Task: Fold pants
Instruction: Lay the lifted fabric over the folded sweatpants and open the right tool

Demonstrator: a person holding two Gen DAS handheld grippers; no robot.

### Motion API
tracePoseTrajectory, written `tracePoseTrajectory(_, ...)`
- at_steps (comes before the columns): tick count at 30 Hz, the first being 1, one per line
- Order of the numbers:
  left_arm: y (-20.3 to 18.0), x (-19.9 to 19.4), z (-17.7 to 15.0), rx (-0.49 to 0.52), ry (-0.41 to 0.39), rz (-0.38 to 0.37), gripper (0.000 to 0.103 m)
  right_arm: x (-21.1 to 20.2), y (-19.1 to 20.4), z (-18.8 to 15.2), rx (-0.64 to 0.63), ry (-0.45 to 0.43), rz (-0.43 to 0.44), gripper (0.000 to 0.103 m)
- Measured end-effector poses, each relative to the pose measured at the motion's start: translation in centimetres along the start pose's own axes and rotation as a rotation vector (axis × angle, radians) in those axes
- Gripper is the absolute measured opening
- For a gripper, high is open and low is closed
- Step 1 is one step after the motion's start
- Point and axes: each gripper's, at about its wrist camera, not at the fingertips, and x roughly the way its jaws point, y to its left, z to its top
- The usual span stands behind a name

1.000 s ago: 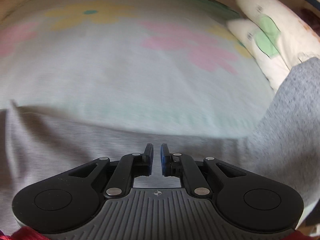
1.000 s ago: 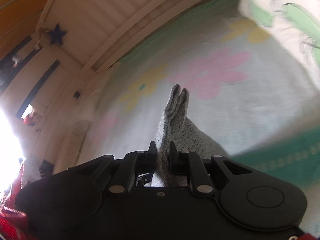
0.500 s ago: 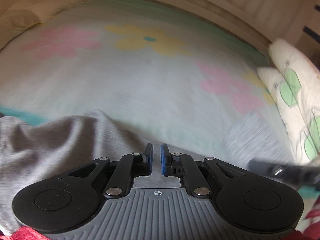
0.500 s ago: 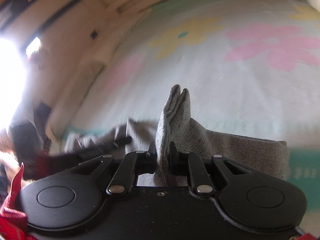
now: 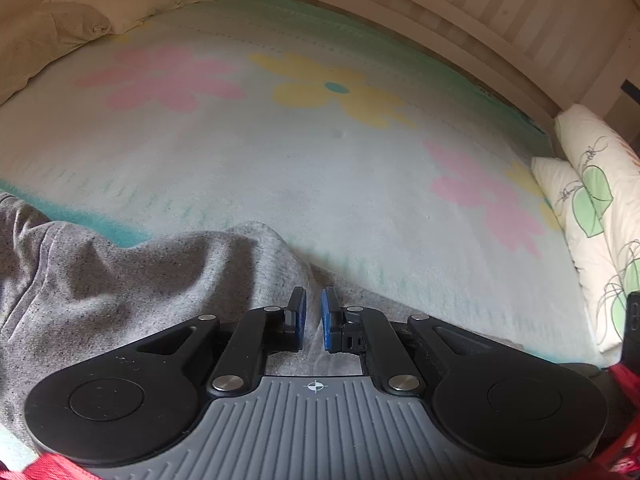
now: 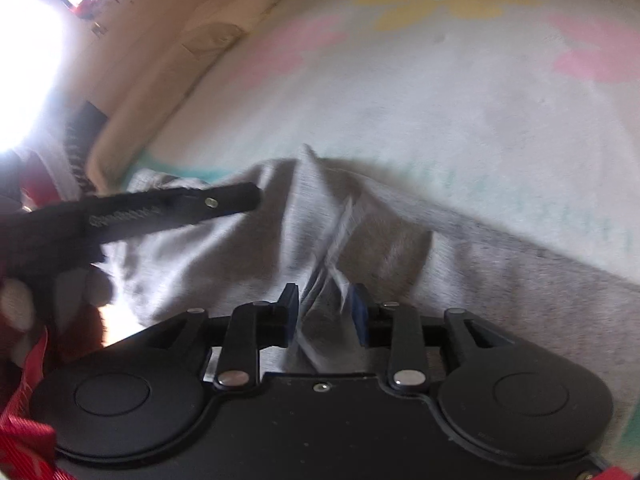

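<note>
Two black grippers hang over a heap of grey, speckled pants (image 5: 120, 292) bunched in soft ridges on a pale, fuzzy blanket (image 5: 320, 168) printed with flat pink and yellow flowers. The left gripper (image 5: 313, 314) has its blue pads drawn nearly together, a narrow slit between them, with no cloth visibly pinched. The right gripper (image 6: 325, 314) has just been opening; its jaws stand apart, and a blurred fold of the grey knit rises loose between them. A leaf-patterned pillow (image 5: 596, 200) lies at the blanket's edge.
</note>
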Motion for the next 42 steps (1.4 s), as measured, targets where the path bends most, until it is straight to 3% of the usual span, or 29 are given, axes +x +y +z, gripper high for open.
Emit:
tracePoseTrajectory(3,0.0,0.1,-0.1,0.005,0.007,-0.001,0.008,-1.6,-0.6,0.2,0.011,-0.042,0.009,0.042)
tracePoseTrajectory(7,-0.9,1.0,-0.8,0.052,0.045,-0.016,0.008,-4.3,-3.4,0.2,0.075,-0.105,-0.051,0.043)
tracePoseTrajectory(10,-1.5,2.0,-1.8,0.107,0.075,-0.07,0.01,-6.1,-6.2,-0.4,0.146,-0.129,-0.092,0.043)
tracePoseTrajectory(14,-1.9,3.1,-3.3,0.172,0.101,-0.118,0.032,-7.2,-8.1,-1.4,0.194,-0.124,-0.138,0.043)
tracePoseTrajectory(16,-1.8,3.5,-3.8,0.186,0.116,-0.119,0.035,-7.5,-8.5,-1.9,0.19,-0.115,-0.142,0.043)
tracePoseTrajectory(23,-1.3,4.5,-4.7,0.235,0.134,-0.025,0.06,-7.6,-8.7,-2.2,0.157,-0.101,-0.129,0.043)
tracePoseTrajectory(29,-1.4,6.1,-5.1,0.223,0.203,-0.045,0.067,-7.1,-8.5,-2.1,0.148,-0.095,-0.112,0.043)
tracePoseTrajectory(42,-3.8,7.4,-5.2,0.277,0.203,-0.057,0.07,-7.2,-8.8,-2.1,0.148,-0.096,-0.111,0.043)
